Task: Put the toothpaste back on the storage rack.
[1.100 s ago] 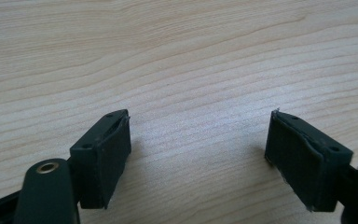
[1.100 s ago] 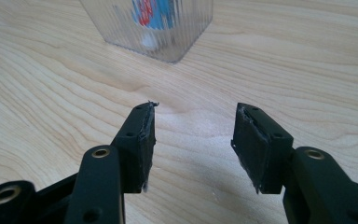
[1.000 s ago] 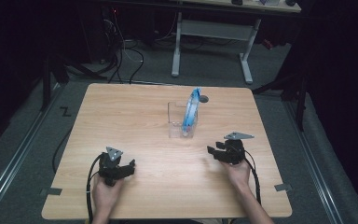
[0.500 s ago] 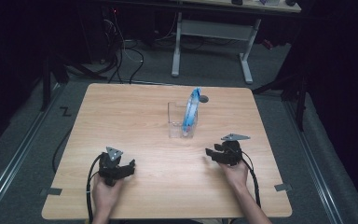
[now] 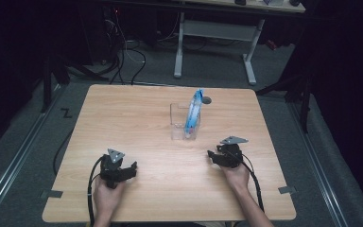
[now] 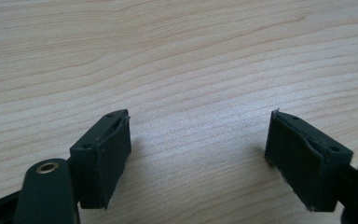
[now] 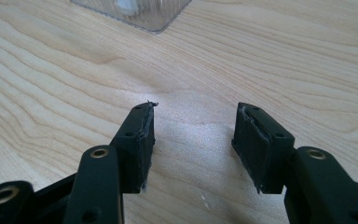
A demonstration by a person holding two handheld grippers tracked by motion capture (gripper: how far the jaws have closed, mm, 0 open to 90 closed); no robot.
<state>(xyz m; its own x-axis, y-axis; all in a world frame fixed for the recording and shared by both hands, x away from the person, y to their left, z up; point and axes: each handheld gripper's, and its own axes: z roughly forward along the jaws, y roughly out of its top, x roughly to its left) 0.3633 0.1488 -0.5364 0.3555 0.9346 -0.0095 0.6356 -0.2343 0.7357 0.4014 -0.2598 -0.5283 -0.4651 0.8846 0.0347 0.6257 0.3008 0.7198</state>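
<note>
Toothbrush [image 5: 192, 111], blue and white, leans upright in a clear plastic holder [image 5: 183, 122] near the middle of the bench [image 5: 123, 118], handle end up, probably so jaws can take it. Right hand-held gripper [image 5: 214, 155] lies nearest, just short of the holder, jaws apart and empty. Left hand-held gripper [image 5: 131, 169] rests well apart, jaws wide, holding nothing

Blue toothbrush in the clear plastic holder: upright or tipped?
Tipped. The blue toothbrush leans in the clear plastic holder, base inside, head angled up past the rim toward the far side of the table.
</note>
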